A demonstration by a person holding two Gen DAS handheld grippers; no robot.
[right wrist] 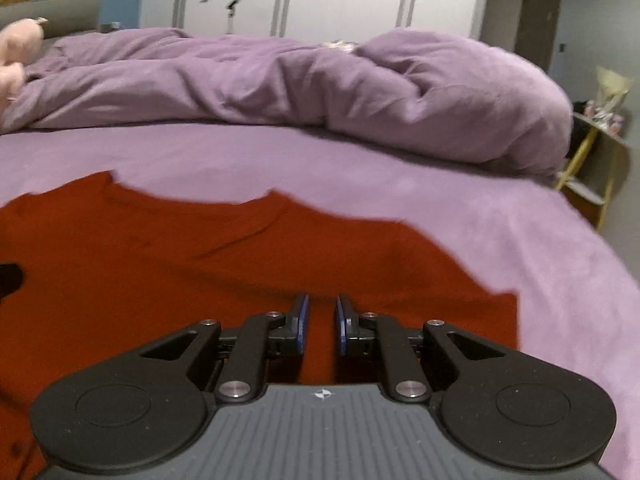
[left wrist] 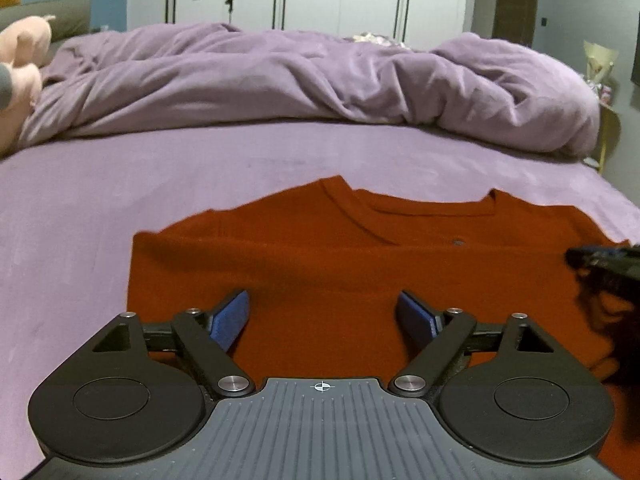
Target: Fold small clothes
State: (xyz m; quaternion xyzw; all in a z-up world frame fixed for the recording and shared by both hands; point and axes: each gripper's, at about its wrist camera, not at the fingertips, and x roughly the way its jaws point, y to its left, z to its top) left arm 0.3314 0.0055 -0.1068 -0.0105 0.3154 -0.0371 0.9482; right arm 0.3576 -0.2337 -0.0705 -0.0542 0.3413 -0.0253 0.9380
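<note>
Pink plush toy: a soft toy (left wrist: 20, 76) lay at the far left of the bed, beside the rumpled duvet.
Bed sheet: lilac sheet (left wrist: 80, 208) covered the bed, with the purple duvet (left wrist: 280, 80) heaped across its far side.
Left gripper: the left gripper (left wrist: 322, 318) hovered low over the near left part of the garment, its blue pads spread wide, released and grasping nothing.
Red shirt: the red shirt (left wrist: 320, 256) lay flat on the sheet, neckline toward the duvet.
Right gripper: the right gripper (right wrist: 322, 326) sat over the near right part of the shirt (right wrist: 240, 264), its pads drawn close with a narrow gap; I cannot tell whether cloth was pinched.
Far right: a small shelf (right wrist: 596, 160) stood beside the bed.
</note>
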